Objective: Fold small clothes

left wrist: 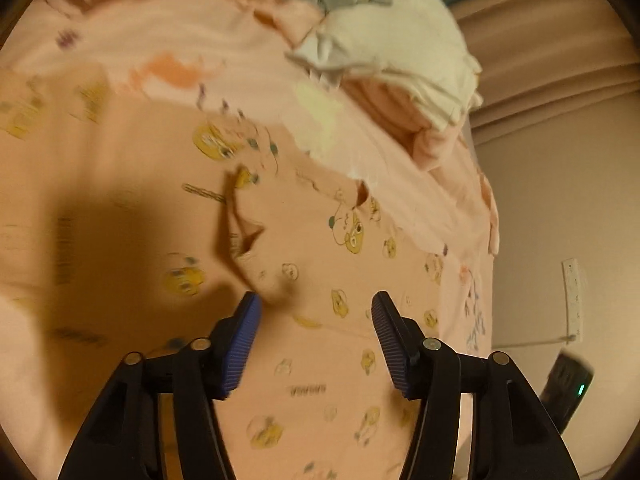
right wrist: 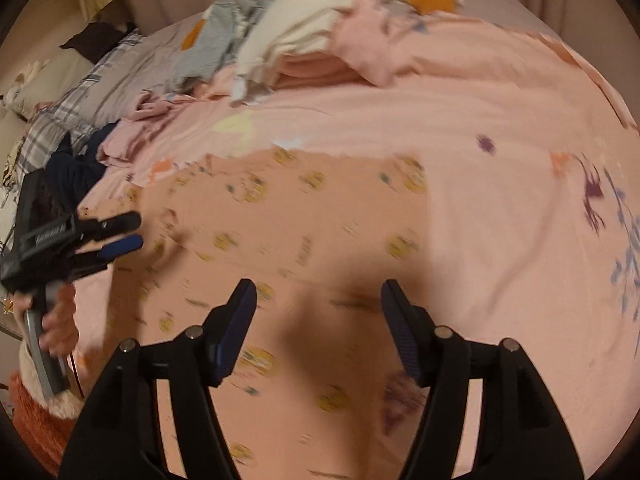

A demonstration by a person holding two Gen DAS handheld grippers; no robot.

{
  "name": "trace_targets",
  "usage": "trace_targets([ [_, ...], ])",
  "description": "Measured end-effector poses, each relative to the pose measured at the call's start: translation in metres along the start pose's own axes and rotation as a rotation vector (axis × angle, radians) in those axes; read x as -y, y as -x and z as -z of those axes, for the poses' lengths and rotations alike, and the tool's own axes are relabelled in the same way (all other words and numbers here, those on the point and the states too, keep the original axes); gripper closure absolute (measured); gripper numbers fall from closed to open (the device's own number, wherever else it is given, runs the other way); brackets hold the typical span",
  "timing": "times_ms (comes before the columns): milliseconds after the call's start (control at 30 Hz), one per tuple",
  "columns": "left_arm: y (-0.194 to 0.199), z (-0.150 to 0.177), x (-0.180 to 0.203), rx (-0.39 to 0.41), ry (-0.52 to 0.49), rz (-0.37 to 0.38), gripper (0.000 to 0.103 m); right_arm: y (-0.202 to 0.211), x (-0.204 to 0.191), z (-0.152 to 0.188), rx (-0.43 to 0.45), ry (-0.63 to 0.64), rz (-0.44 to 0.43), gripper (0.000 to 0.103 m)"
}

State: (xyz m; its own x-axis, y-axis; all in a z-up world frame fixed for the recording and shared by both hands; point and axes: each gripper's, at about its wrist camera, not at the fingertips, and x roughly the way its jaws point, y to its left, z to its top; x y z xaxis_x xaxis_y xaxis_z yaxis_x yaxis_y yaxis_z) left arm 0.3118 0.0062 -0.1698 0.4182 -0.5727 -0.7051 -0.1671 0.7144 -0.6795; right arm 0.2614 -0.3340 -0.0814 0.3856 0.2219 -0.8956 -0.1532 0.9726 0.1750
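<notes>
a bed covered by a pale pink floral sheet [right wrist: 460, 104] filled both views, with beige curtains behind it. nearest the cameras, a peach garment printed with yellow cartoon birds [left wrist: 320, 280] lay spread flat on that sheet. the left gripper [left wrist: 316, 304] hung just above the garment with its blue pads parted and nothing between them; a small raised fold of the cloth stood just beyond its left pad. the right gripper [right wrist: 318, 292] hovered over the same garment, jaws likewise apart and empty. beyond the garment, at the sheet's far edge, sat a heap of cream, pink and grey clothes [right wrist: 288, 40]. motion blur smeared the print.
</notes>
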Motion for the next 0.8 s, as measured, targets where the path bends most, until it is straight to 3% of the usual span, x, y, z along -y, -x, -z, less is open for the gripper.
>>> trace_targets([
  [67,-0.013,-0.002,-0.004,0.002,0.036,-0.036,0.047,-0.001,0.016,0.013,-0.009,-0.014,0.035,0.038],
  [167,-0.025,-0.007,-0.006,0.027,0.058,-0.056,0.048,-0.012,0.041,0.025,-0.02,-0.063,0.009,0.038],
  [400,-0.041,-0.019,0.01,0.141,-0.043,-0.279,0.093,-0.056,0.052,0.034,-0.035,-0.099,-0.033,0.04],
  [433,-0.04,-0.019,0.01,0.15,-0.05,-0.293,0.095,-0.059,0.052,0.033,-0.021,-0.107,-0.039,0.038],
  [500,-0.04,-0.023,0.005,0.172,-0.028,-0.285,0.096,-0.06,0.049,0.03,0.027,-0.1,-0.034,0.045],
  [567,-0.036,-0.025,0.0,0.185,-0.006,-0.269,0.096,-0.062,0.042,0.027,0.061,-0.078,-0.017,0.07],
  [667,-0.027,-0.025,0.002,0.212,-0.059,-0.325,0.096,-0.065,0.039,0.026,0.079,-0.086,-0.011,0.086],
  [733,-0.017,-0.022,0.004,0.24,-0.104,-0.373,0.097,-0.064,0.043,0.027,0.097,-0.109,-0.013,0.092],
  [800,-0.011,-0.022,0.001,0.254,-0.116,-0.384,0.097,-0.063,0.048,0.029,0.098,-0.143,-0.027,0.092],
])
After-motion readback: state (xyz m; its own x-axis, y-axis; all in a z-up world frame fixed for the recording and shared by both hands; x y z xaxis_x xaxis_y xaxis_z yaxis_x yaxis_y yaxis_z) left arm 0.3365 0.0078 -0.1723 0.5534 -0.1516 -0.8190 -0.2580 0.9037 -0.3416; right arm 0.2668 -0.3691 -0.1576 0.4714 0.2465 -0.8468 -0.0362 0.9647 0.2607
